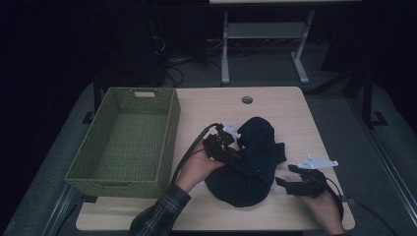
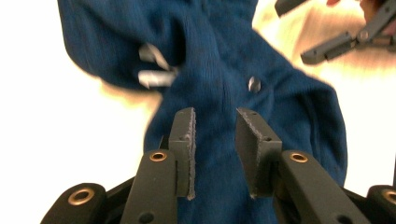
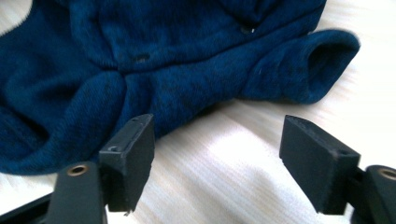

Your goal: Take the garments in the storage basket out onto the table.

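Note:
A dark blue knit garment (image 1: 255,162) lies bunched in the middle of the wooden table (image 1: 287,105). My left gripper (image 1: 236,156) is at its left edge. In the left gripper view the gripper (image 2: 215,116) has its jaws close together with a fold of the garment (image 2: 280,107) between them. My right gripper (image 1: 285,175) rests just right of the garment near the table's front, open. In the right gripper view the gripper (image 3: 218,123) stands wide over bare wood, with the garment (image 3: 187,56) and its sleeve cuff (image 3: 322,60) just ahead.
A green woven basket (image 1: 169,137) stands on the left part of the table, right beside my left hand. A round cable hole (image 1: 247,100) is near the far edge. Desk legs and cables stand on the floor beyond the table.

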Tool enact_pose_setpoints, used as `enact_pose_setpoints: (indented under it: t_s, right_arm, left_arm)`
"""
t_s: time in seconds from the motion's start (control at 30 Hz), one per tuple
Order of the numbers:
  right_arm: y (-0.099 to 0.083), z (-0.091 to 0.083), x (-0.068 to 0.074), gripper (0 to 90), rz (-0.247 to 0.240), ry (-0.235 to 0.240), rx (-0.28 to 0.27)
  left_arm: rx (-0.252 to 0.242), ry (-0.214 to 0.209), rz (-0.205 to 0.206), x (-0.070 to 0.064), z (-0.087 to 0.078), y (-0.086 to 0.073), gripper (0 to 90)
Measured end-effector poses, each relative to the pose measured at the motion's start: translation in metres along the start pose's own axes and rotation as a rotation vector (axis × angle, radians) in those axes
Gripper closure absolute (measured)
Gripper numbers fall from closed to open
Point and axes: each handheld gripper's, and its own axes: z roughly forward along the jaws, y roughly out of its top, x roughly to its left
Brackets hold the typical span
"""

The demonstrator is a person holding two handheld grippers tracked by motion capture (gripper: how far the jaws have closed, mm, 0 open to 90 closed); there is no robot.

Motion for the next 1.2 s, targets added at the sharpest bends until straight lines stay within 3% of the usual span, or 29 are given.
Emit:
enact_pose_setpoints:
  t_s: [0.13, 0.37, 0.57, 0.9, 1.2]
  right_arm:
    - [0.003, -0.002, 0.0, 33.7, 0.004, 0.012, -0.022]
    - [0.007, 0.007, 0.0, 35.6, 0.008, 0.03, -0.02]
    - [0.009, 0.015, 0.004, 37.5, -0.004, 0.044, -0.007]
    - [0.007, 0.012, 0.001, 40.9, 0.027, 0.051, -0.015]
    - [0.009, 0.018, 0.003, 42.1, 0.01, 0.051, -0.014]
  left_arm:
    - [-0.01, -0.004, 0.018, 0.0, 0.006, 0.015, 65.4]
    - [0.013, 0.007, 0.004, 0.007, 0.031, 0.026, 64.0]
    - [0.042, -0.002, -0.019, 0.015, 0.04, 0.023, 85.8]
    - [0.032, 0.012, -0.06, 0.025, 0.035, 0.017, 87.0]
    - [0.072, 0.051, -0.101, 0.046, 0.041, -0.004, 87.3]
